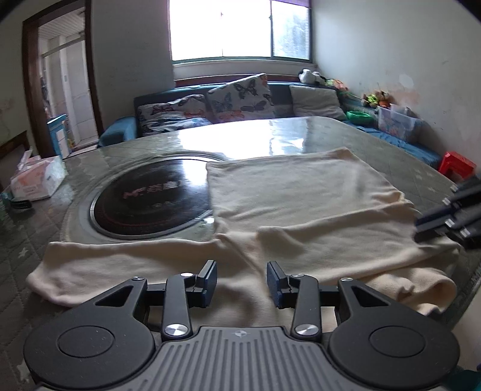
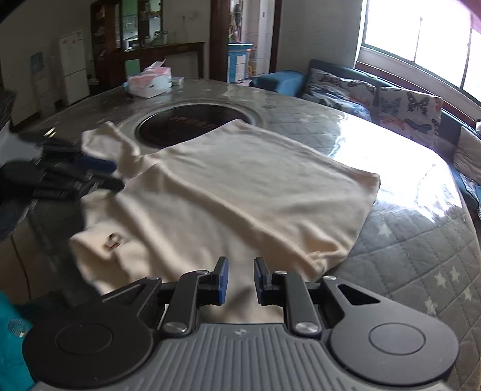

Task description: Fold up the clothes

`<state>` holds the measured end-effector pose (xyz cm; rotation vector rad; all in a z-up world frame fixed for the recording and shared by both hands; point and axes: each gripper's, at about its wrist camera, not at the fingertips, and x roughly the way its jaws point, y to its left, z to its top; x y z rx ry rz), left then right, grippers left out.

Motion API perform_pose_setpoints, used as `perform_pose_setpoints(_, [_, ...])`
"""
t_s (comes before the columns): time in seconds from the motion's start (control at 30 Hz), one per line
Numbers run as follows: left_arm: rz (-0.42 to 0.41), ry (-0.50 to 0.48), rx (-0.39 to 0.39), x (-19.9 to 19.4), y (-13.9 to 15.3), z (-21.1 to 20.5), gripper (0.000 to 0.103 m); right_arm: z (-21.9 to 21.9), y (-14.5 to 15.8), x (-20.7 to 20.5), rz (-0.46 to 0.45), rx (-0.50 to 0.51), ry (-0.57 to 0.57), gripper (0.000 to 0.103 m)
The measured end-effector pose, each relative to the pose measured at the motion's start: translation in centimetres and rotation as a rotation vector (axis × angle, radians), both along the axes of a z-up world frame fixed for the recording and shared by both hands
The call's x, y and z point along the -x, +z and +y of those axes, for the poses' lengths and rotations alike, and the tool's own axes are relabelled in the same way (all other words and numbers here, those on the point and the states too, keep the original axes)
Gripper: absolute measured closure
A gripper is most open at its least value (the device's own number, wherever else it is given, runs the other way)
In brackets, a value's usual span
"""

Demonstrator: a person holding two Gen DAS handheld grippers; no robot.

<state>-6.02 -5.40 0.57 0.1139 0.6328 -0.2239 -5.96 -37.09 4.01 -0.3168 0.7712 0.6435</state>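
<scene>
The worktop (image 1: pixel 126 240) carried a quilted grey cover under a glossy sheet, and everything else sat around it. A round black hotplate (image 1: pixel 150 201) was sunk in its middle. A tissue box (image 1: pixel 37 177) stood near its far left edge. Behind the worktop ran a blue sofa (image 1: pixel 120 132) with two butterfly cushions (image 1: pixel 240 97) and a plain grey cushion (image 1: pixel 318 100). A bright window (image 1: pixel 240 28) was above the sofa. Right of the worktop were a clear storage bin (image 1: pixel 396 121) and a red stool (image 1: pixel 457 167). A white fridge (image 2: pixel 72 66) stood well beyond the tissue box.
</scene>
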Motion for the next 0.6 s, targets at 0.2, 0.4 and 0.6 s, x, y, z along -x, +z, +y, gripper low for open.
perform_pose_setpoints(0.2, [0.005, 0.119, 0.011, -0.7, 0.1, 3.1, 0.060, 0.9, -0.2, 1.1, 0.004, 0.043, 0.047, 0.086])
perform_pose_setpoints(0.4, [-0.007, 0.263, 0.004, -1.0, 0.3, 7.1, 0.053, 4.0, 0.9, -0.8, -0.014, 0.051, 0.165, 0.086])
perform_pose_setpoints(0.6, [-0.004, 0.415, 0.001, -1.5, 0.0, 11.0, 0.042, 8.5, 0.8, -2.5, -0.023, 0.055, 0.279, 0.085])
